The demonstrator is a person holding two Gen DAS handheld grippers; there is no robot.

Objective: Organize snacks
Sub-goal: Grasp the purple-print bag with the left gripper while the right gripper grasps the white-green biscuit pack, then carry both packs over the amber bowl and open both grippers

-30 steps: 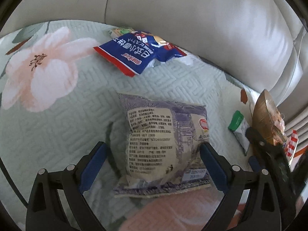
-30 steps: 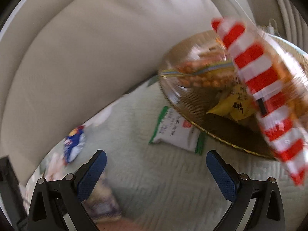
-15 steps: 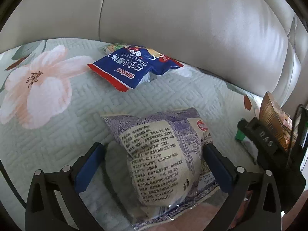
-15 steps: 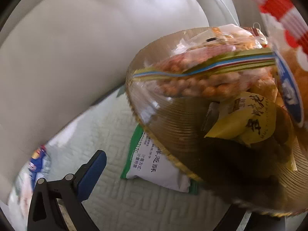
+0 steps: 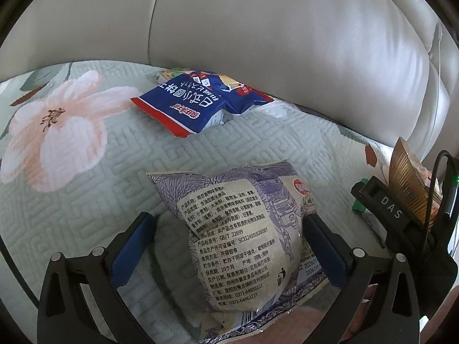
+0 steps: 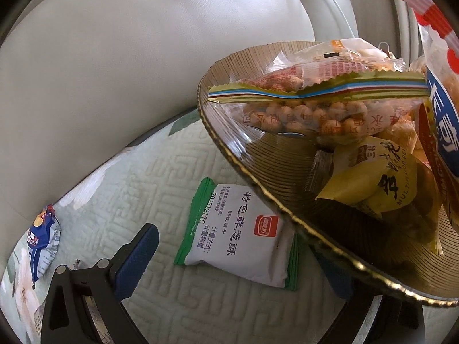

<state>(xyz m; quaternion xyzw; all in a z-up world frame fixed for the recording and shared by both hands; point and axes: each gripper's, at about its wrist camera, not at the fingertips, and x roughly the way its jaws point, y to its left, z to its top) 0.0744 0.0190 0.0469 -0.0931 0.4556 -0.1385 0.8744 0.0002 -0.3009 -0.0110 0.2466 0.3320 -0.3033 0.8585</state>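
My left gripper (image 5: 229,246) is open, its blue-padded fingers on either side of a purple-and-cream snack bag (image 5: 243,238) that lies on the quilted sofa cover. A blue-and-red snack packet (image 5: 189,106) lies farther back by the sofa backrest. My right gripper (image 6: 235,261) is open; its right finger is hidden under the amber glass bowl (image 6: 258,166). A white-and-green snack packet (image 6: 238,235) lies on the cover between the fingers, partly under the bowl's rim. The bowl holds a peanut bag (image 6: 315,114), a yellow packet (image 6: 381,177) and other snacks.
A grey leather sofa backrest (image 5: 287,43) rises behind the cover. The cover has a pink flower print (image 5: 57,126). A red-and-white striped bag (image 6: 421,8) hangs at the upper right. The right gripper's black body (image 5: 401,229) and the bowl's edge (image 5: 407,180) show at the left view's right side.
The right gripper moved in close to the bowl, so the white-and-green packet now sits between its fingers. The left gripper shifted slightly around the purple bag, and stayed open.
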